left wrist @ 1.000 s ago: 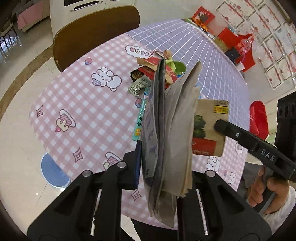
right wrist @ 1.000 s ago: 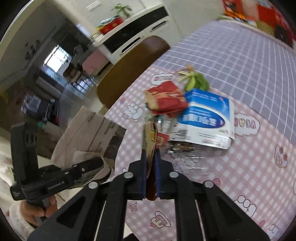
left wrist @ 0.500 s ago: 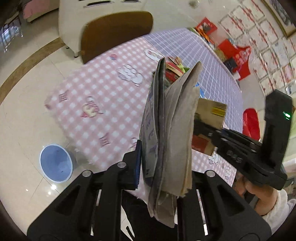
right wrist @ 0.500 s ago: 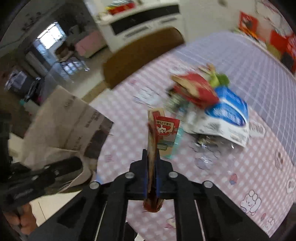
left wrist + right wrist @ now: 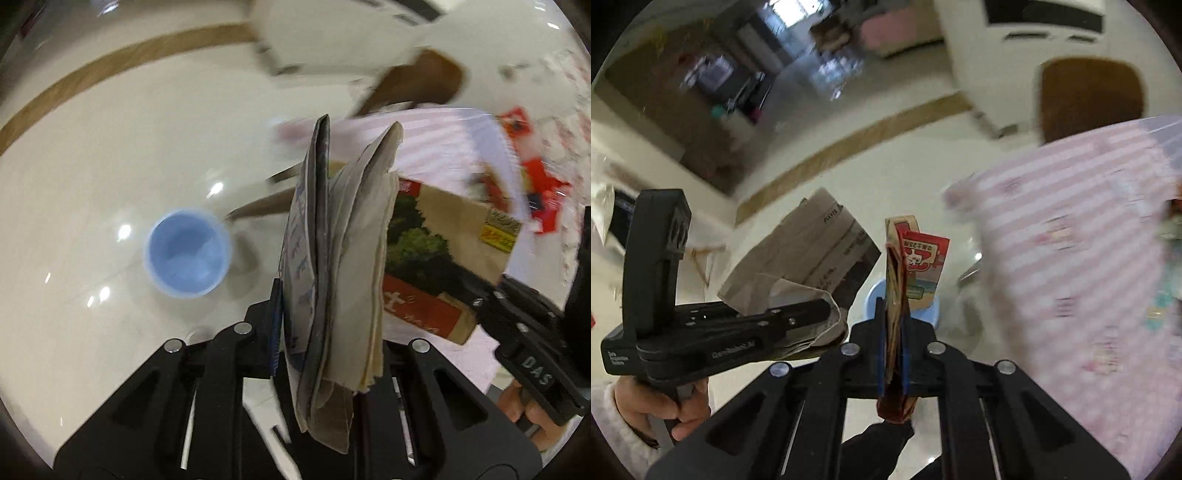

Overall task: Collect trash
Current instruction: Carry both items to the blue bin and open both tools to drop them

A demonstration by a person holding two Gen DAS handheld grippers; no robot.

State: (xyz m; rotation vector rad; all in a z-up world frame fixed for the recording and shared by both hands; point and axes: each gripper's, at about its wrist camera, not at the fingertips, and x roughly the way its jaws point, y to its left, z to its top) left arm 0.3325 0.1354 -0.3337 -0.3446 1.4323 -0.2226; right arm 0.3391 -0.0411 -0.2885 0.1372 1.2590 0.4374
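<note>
Left gripper (image 5: 328, 321) clamped tight, both fingers pressed flat on a folded paper wad (image 5: 343, 258) standing upright between them; seen from the right wrist view it points right, level, a bare hand (image 5: 661, 402) in a white cuff wrapped round its handle at lower left. Right gripper (image 5: 893, 332) also clamped, pads pinching a flattened carton (image 5: 905, 280) edge-on; in the left wrist view it enters from the right, fingers (image 5: 480, 291) on the carton, hand gripping below.

Brown chair (image 5: 1089, 99) behind pink checked table (image 5: 1071, 266), glossy cream floor (image 5: 110, 147).
</note>
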